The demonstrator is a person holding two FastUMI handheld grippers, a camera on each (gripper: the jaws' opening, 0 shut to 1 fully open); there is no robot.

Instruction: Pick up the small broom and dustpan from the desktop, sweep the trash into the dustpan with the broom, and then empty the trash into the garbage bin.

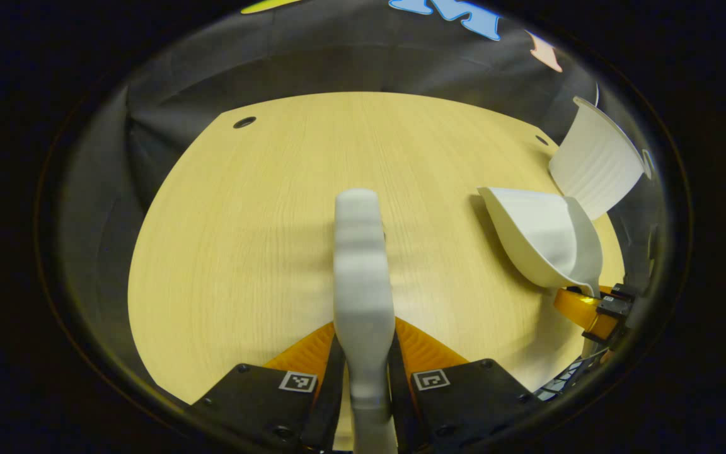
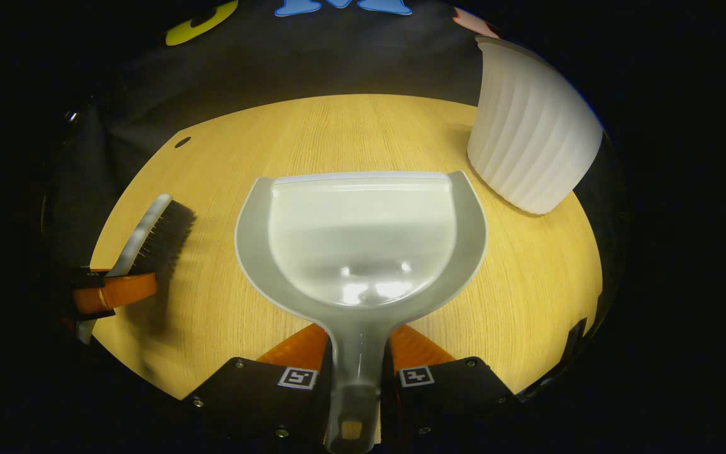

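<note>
The wooden desktop (image 2: pixel 224 189) lies lit under you. Your left gripper (image 1: pixel 363 353) clamps the broom (image 1: pixel 362 265) by its pale handle, raised left of the dustpan (image 2: pixel 363 239). Your right gripper (image 2: pixel 355 372) pinches that glossy grey dustpan's handle, pan level; the ribbed white garbage bin (image 2: pixel 530 126) stands just beyond it.

Small broom (image 2: pixel 152 236): pale back, dark bristles, tilted above the desktop (image 2: pixel 338 132) at 9 o'clock in right gripper view. Dustpan (image 2: pixel 363 243): pale grey, empty, mouth toward 12 o'clock. Garbage bin (image 2: pixel 530 139): white, ribbed, upright at 2 o'clock.
</note>
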